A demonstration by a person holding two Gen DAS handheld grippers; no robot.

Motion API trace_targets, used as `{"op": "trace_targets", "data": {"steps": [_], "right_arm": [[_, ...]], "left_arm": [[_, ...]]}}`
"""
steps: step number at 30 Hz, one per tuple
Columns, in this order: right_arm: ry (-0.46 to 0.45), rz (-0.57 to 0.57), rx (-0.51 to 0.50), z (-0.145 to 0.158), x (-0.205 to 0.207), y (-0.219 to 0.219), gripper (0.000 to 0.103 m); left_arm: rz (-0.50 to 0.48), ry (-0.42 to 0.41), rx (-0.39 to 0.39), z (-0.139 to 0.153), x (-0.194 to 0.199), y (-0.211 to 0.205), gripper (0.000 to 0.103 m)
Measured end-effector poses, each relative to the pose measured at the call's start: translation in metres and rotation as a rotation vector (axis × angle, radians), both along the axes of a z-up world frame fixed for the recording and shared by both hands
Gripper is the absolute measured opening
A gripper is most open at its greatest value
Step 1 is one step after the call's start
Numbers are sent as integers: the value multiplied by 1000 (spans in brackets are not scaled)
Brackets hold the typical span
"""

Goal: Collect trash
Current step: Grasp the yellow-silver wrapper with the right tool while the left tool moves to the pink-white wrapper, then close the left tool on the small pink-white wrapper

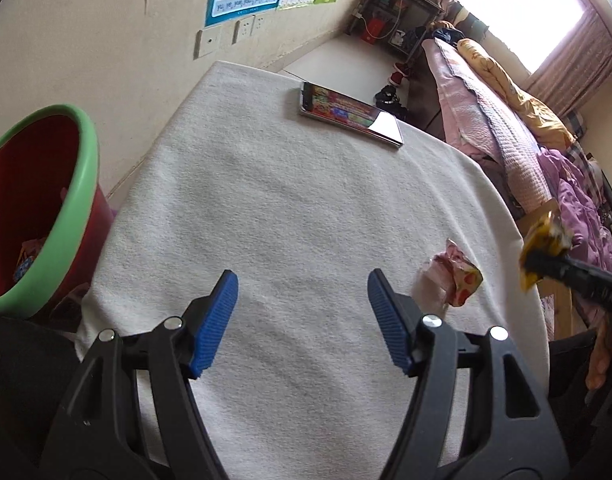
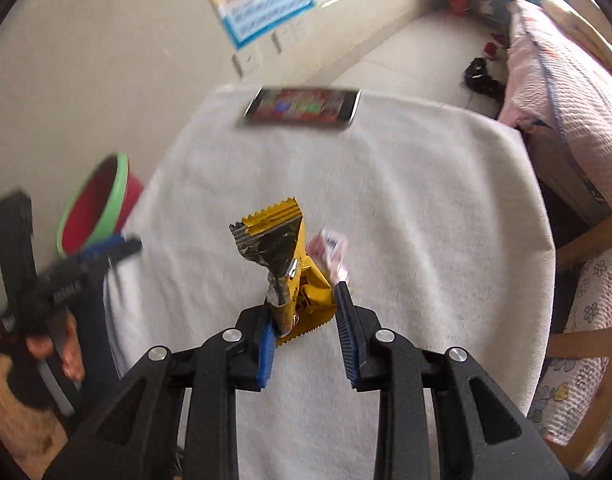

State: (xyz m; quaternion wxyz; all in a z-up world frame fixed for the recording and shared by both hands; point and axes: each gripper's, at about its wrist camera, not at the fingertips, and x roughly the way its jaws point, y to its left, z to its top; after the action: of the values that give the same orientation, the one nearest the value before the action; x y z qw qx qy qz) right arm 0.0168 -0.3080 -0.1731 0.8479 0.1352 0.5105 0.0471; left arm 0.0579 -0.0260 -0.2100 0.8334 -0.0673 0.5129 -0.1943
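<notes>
A crumpled yellow snack wrapper (image 2: 277, 224) hangs above the white-clothed table (image 2: 426, 200), and my right gripper (image 2: 303, 300) is shut on its lower end. From the left wrist view that gripper (image 1: 546, 268) with the yellow wrapper (image 1: 546, 236) shows at the right edge. A pink wrapper (image 1: 454, 276) lies on the cloth, just right of my left gripper (image 1: 301, 296) and outside its fingers. The left gripper is open over bare cloth with nothing between its blue pads. In the right wrist view the pink wrapper (image 2: 332, 248) peeks out behind the yellow one.
A red bin with a green rim (image 1: 77, 200) stands left of the table beside the wall, with some trash inside. A phone with a lit screen (image 1: 350, 114) lies at the table's far edge. A bed with bedding (image 1: 506, 128) runs along the right.
</notes>
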Motion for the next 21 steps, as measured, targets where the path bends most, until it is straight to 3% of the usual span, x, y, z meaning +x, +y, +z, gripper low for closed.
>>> {"op": "trace_targets", "data": {"steps": [2,5,9,18,21], "right_arm": [[-66,-94,34,13,8,-16,27],[-107,-176,-42,16,6,-34,27],[-108,-263,32,11,6,-55,28],[-140,-257,37,18,-2,-59,30],[-138,-256,32,16,-1,-57,30]], "left_arm": [[-54,5,-10,-1,0,-22,64],[-160,9,-23,-2,-3,-64,66],[-294,23,-30,-8,-4,-121,70],[-387,121,10,-37,0,-193,70],[-394,117,26,-41,-4,-196,60]]}}
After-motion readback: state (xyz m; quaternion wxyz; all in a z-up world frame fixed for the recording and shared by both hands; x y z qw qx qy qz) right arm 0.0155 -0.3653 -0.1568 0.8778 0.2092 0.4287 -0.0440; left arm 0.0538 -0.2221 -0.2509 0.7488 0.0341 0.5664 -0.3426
